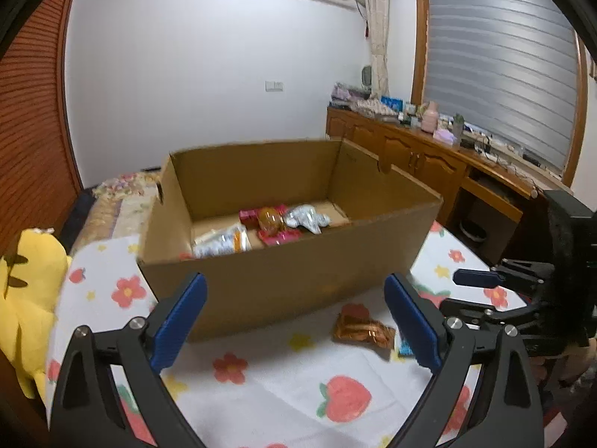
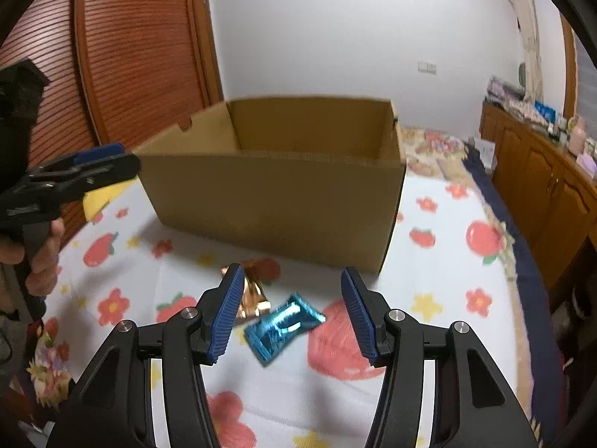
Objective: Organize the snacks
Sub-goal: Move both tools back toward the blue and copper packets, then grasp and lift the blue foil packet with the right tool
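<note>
Strawberry-print bed sheet [image 2: 440, 283], cardboard box [image 2: 276, 205] as landmark. Several snacks already inside box. Blue packet [image 2: 283, 326] and copper packet [image 1: 363, 326] lie on the sheet just in front of box. Right hand-held gripper [image 2: 294, 310] open above blue packet; left hand-held gripper [image 1: 298, 321] open wide, empty. Risks: slick foil slipping the pads; pinching sheet.

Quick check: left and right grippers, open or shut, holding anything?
Left gripper: jaws wide open, empty, facing the cardboard box.
Right gripper: jaws open, empty, above the blue foil snack packet.
</note>
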Tool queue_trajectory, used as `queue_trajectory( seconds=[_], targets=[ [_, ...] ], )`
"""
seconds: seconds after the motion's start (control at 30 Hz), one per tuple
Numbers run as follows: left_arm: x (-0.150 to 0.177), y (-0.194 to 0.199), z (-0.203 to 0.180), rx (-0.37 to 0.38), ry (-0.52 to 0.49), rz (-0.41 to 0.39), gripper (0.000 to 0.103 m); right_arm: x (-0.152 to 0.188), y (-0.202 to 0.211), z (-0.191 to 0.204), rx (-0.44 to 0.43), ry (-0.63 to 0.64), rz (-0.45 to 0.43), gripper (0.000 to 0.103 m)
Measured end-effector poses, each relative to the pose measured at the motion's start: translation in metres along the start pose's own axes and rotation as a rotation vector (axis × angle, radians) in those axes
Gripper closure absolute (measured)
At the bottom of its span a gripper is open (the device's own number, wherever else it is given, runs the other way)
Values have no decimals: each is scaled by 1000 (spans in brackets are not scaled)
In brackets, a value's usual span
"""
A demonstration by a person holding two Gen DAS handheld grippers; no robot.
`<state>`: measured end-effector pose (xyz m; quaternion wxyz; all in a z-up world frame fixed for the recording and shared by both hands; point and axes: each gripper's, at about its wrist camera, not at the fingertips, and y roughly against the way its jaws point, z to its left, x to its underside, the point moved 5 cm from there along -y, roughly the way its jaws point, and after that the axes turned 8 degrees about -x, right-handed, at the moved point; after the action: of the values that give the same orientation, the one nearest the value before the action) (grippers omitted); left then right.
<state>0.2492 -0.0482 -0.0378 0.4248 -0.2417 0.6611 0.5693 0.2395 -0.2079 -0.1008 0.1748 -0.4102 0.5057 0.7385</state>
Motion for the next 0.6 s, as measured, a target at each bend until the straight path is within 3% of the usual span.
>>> queue_trajectory(
  seconds=[0.37,0.6],
  targets=[
    [38,-15,-14,24,25,80,7,31,-32,-7,-17,-46,114,48],
    [49,-22,-14,-12,35,107,7,34,-47,-7,-19,-52,162,48]
  ],
)
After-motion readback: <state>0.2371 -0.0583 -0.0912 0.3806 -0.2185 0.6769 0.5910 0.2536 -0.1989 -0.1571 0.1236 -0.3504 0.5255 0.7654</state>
